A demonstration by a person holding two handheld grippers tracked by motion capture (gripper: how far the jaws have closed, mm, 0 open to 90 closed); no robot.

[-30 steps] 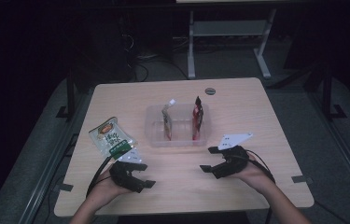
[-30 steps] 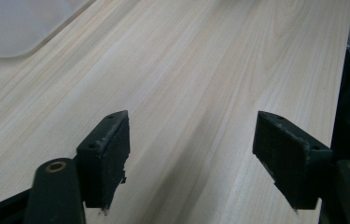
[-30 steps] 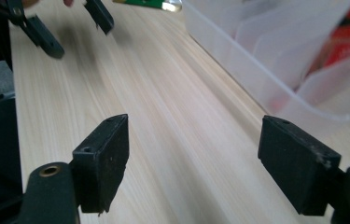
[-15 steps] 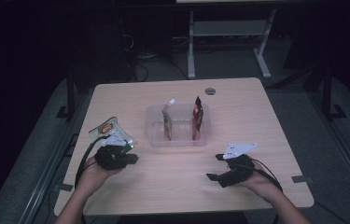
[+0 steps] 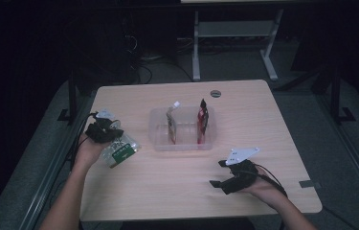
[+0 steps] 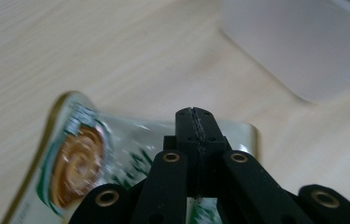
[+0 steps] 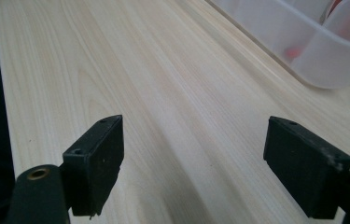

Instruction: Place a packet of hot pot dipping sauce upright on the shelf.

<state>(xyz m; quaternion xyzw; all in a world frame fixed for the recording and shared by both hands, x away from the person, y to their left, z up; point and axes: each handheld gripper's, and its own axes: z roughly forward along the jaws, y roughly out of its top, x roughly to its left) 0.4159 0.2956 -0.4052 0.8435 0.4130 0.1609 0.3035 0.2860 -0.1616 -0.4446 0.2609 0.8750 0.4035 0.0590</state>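
Your left gripper [image 6: 195, 114] has gone out to the green snack packet [image 5: 119, 149] at the left side of the tabletop [image 5: 177, 191], and its jaws have just clenched. In the left gripper view the 2 pads meet with almost no gap, the packet's [image 6: 77, 158] edge apparently pinched between them. The packet sits just left of the clear bin [image 5: 160, 139], a second ago it lay flat and untouched. In my judgement the pick is made and the carry to the bin comes next; check the thin film does not slip. Your right gripper [image 7: 191, 163] rests at the near right of the tabletop, jaws released and wide, nothing between them. The bin already holds 2 upright packets [image 5: 202, 122].
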